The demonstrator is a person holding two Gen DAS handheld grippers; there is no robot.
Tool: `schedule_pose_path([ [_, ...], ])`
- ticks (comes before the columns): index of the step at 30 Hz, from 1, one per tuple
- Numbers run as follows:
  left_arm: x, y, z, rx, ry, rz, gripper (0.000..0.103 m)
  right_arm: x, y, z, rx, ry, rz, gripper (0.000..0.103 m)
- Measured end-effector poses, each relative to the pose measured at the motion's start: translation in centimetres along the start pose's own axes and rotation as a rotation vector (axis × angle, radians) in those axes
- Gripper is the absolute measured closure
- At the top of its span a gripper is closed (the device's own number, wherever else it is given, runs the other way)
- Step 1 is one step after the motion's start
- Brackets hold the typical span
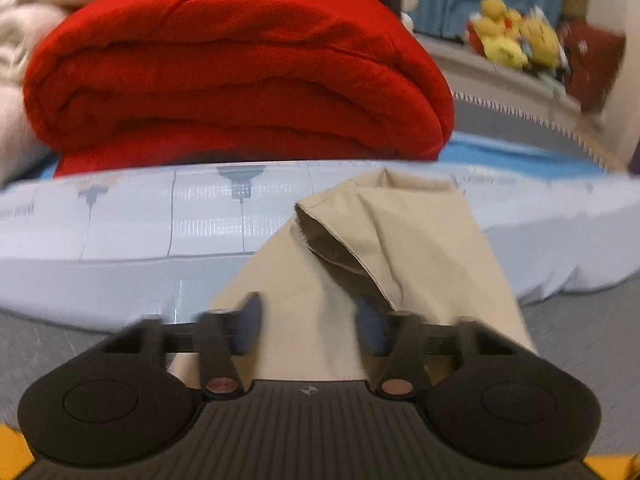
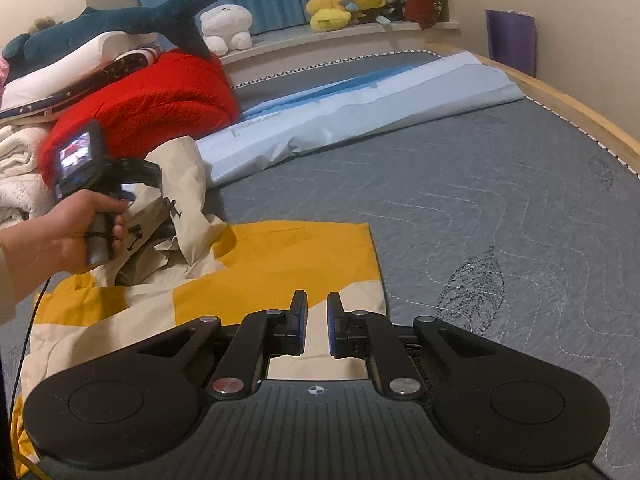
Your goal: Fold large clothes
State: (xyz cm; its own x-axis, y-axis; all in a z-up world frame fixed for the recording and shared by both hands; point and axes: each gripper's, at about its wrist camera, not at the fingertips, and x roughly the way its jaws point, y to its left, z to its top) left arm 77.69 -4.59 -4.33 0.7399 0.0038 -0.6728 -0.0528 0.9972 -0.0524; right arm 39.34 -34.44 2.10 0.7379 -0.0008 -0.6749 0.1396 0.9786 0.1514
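A large yellow and cream jacket [image 2: 280,256] lies spread on the grey quilted bed [image 2: 500,200]. Its beige part [image 2: 180,168] is lifted off the bed at the left, where a hand [image 2: 72,236] holds my left gripper. In the left wrist view that beige cloth [image 1: 360,240] runs up from between the blurred fingers of my left gripper [image 1: 310,322], which is shut on it. My right gripper [image 2: 317,320] sits low over the jacket's near cream edge. Its jaws stand a narrow gap apart with cream cloth filling that gap.
A folded red blanket [image 1: 240,68] lies just beyond the left gripper, behind a folded light blue sheet [image 1: 160,216]. White towels [image 2: 16,160] and a pillow pile sit at the far left. Plush toys [image 2: 344,0] line the back ledge. A wooden bed edge [image 2: 580,108] runs along the right.
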Motion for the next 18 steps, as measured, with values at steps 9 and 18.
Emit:
schedule_pose_path([
  [9,-11.8,1.5,-1.2,0.161,-0.173,-0.135,0.103,-0.9,0.3,0.6,0.029,-0.025,0.031,0.092],
  [18,-31.1,11.1,-16.6,0.543,-0.317,-0.308,0.103,-3.5,0.3,1.1,0.089,-0.127,0.118,0.092],
])
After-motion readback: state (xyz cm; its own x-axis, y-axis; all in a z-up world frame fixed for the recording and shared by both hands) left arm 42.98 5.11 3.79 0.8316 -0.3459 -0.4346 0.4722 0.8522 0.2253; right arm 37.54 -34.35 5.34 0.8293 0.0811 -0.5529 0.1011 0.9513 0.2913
